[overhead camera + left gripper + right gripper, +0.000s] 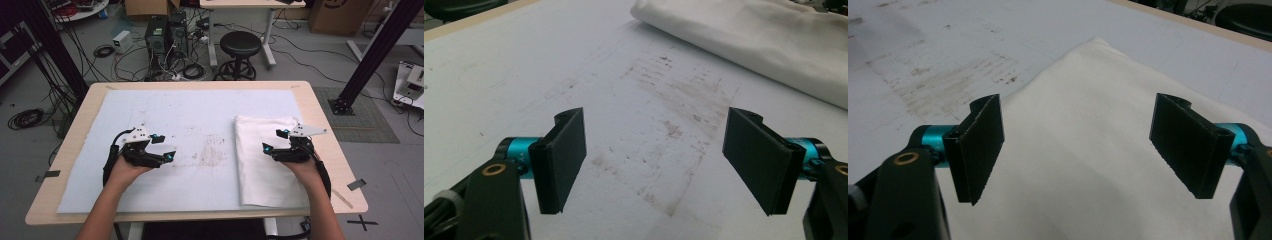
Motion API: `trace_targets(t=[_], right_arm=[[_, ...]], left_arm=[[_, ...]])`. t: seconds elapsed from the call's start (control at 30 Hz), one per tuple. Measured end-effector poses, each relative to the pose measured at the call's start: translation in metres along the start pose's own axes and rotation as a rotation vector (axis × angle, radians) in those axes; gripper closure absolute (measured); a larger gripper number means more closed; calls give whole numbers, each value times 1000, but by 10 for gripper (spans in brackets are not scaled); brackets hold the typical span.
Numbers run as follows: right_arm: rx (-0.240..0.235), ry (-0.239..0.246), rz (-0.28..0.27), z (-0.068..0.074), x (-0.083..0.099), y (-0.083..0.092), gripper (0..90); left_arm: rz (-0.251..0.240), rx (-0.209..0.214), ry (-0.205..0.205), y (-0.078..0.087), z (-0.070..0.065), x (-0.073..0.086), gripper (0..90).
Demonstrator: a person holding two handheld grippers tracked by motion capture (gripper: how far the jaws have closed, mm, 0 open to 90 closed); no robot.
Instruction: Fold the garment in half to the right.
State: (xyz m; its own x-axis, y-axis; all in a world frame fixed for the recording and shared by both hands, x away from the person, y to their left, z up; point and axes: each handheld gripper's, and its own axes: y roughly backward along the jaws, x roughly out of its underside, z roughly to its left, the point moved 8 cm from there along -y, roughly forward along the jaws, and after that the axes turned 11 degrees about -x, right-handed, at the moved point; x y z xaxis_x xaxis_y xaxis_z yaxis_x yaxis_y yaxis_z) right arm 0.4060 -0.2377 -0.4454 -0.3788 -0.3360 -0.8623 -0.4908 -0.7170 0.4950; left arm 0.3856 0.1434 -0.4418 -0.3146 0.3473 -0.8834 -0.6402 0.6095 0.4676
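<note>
Right gripper view looks down between two flat black pads (979, 147), rubbery slabs with squared edges on teal barrels, standing wide apart with nothing between them. Under that gap lies the folded white cloth (1088, 150), soft, matte, faintly creased, its near corner pointing away toward 12 o'clock. To my eye the right gripper (274, 141) hangs over the cloth that way because it is lining up on the fabric for a pinch, jaws spread to take a fold or an edge

Left gripper view shows the same kind of pads (565, 157), also well apart and empty, over the bare mat (524, 75), a pale blue-white sheet, smooth but scuffed with brownish smears. The cloth's rounded, doubled edge sits well off at about 1 o'clock from those jaws. I'd judge the left gripper (164, 146) is simply waiting its turn, pointed toward the cloth

High view sets it all out: the cloth (265, 160) is a long rectangle on the right half of the mat, at 3 o'clock from the table's middle, running from mid-table down to the near edge. The wooden table (75, 125) frames the mat with a light rim. Both hands come in from 6 o'clock, each gripper topped by a grey three-cornered plate
</note>
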Motion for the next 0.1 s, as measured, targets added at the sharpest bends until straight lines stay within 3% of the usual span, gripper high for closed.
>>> trace_targets(t=[0.1], right_arm=[[0, 1, 4, 0, 1, -1, 222]], left_arm=[[0, 0, 4, 0, 0, -1, 255]])
